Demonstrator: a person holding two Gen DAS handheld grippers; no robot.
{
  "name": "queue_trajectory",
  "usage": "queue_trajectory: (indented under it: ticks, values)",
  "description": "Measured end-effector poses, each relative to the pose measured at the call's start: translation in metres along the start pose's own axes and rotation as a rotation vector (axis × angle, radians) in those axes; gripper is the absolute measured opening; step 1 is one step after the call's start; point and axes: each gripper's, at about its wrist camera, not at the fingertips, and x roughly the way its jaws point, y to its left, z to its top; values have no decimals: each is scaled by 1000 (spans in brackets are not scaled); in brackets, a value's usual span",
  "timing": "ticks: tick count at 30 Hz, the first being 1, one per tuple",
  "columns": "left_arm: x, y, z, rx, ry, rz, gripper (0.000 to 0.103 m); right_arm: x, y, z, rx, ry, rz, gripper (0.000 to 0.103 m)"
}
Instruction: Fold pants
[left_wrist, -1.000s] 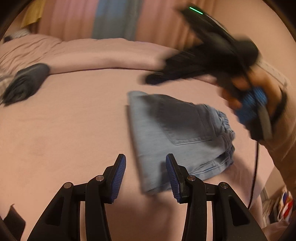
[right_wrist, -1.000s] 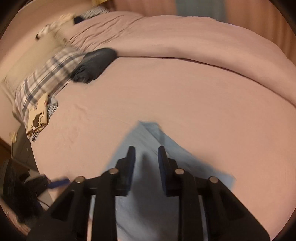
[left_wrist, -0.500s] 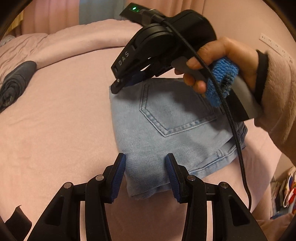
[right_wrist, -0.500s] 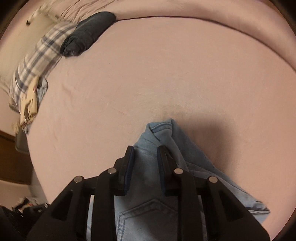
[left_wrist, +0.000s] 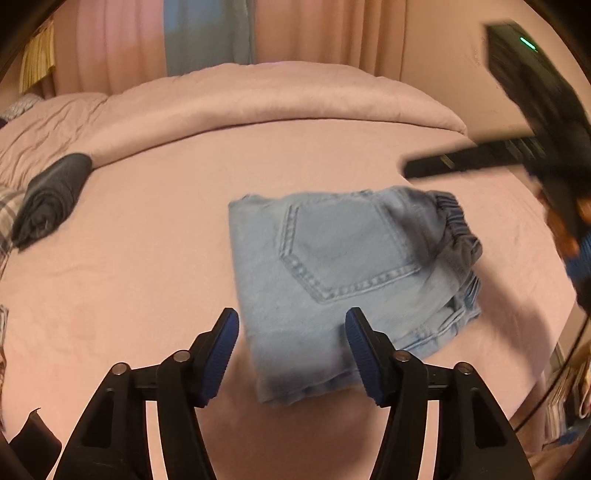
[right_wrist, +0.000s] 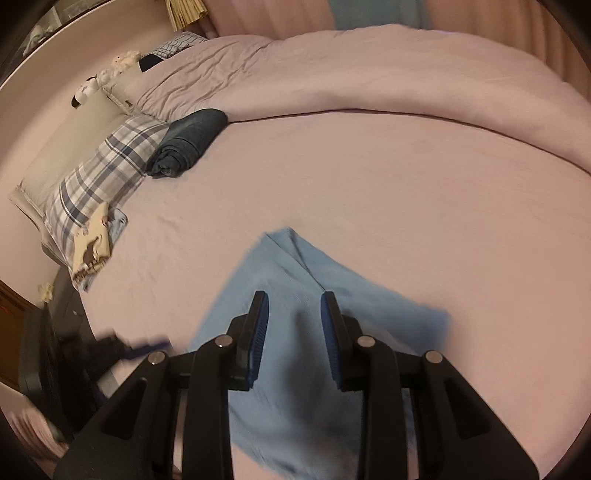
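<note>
On the pink bed (left_wrist: 147, 266), folded jeans (left_wrist: 332, 280) lie before pink curtains (left_wrist: 332, 33).

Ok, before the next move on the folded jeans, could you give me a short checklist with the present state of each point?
1. Folded jeans lie flat on the bed sheet: ok.
2. Left gripper open and holding nothing: ok.
3. Right gripper open and holding nothing: ok.
4. Edges of the fold line up: cannot tell, the waistband side looks bunched and the picture is blurred.
5. Rolled dark garment apart from the jeans: ok.
</note>
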Motion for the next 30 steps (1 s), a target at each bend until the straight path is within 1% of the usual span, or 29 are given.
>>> queue_trajectory:
  ticks: [2, 3, 5, 7, 9, 10, 12, 14, 15, 16, 17, 21, 23, 25, 26, 27, 28, 29, 30]
  values:
    - [2, -8, 3, 12, 0, 0, 61, -12, -2, -19, -7, -10, -26, 29]
    - [4, -13, 4, 20, 2, 2, 62, -11, 0, -23, -15, -12, -34, 30]
    - [13, -18, 7, 32, 16, 11, 74, -10, 8, -41, -45, -1, -33, 29]
    - [28, -23, 5, 41, 45, 28, 75, -3, 9, -62, -88, 42, -50, 29]
    - [43, -23, 3, 47, 84, 32, 76, 16, 10, -80, -113, 105, -96, 25]
    - [51, -26, 0, 65, 96, 48, 76, 26, 8, -87, -118, 123, -120, 25]
    - [57, -32, -3, 107, 79, 65, 78, 36, 8, -93, -138, 100, -141, 24]
    - [57, -30, -3, 101, 83, 61, 78, 42, 11, -94, -162, 93, -171, 24]
    - [55, -27, -2, 89, 84, 46, 78, 43, 13, -93, -173, 88, -180, 24]
    - [53, -25, -1, 85, 82, 36, 78, 43, 10, -92, -166, 83, -173, 24]
    - [51, -24, -1, 82, 79, 33, 78, 41, 4, -91, -134, 75, -145, 25]
    - [35, -18, -5, 56, 64, 23, 78, 24, -25, -83, 61, 33, 7, 27]
    - [27, -12, -5, 33, 49, 25, 78, 13, -37, -83, 149, 1, 82, 32]
    - [17, 2, -4, -10, 27, 21, 78, 3, -46, -84, 213, -37, 145, 42]
    - [13, 12, -4, -46, 15, 11, 78, -1, -50, -85, 234, -54, 156, 45]
    - [11, 22, -2, -84, 9, -3, 79, -5, -55, -85, 258, -73, 155, 56]
    - [11, 31, -1, -120, 9, -18, 80, -8, -62, -87, 287, -89, 153, 62]
    - [11, 39, -1, -159, 12, -35, 85, -9, -70, -86, 317, -99, 163, 64]
    - [12, 49, -2, -207, 22, -59, 86, -8, -80, -87, 365, -107, 187, 66]
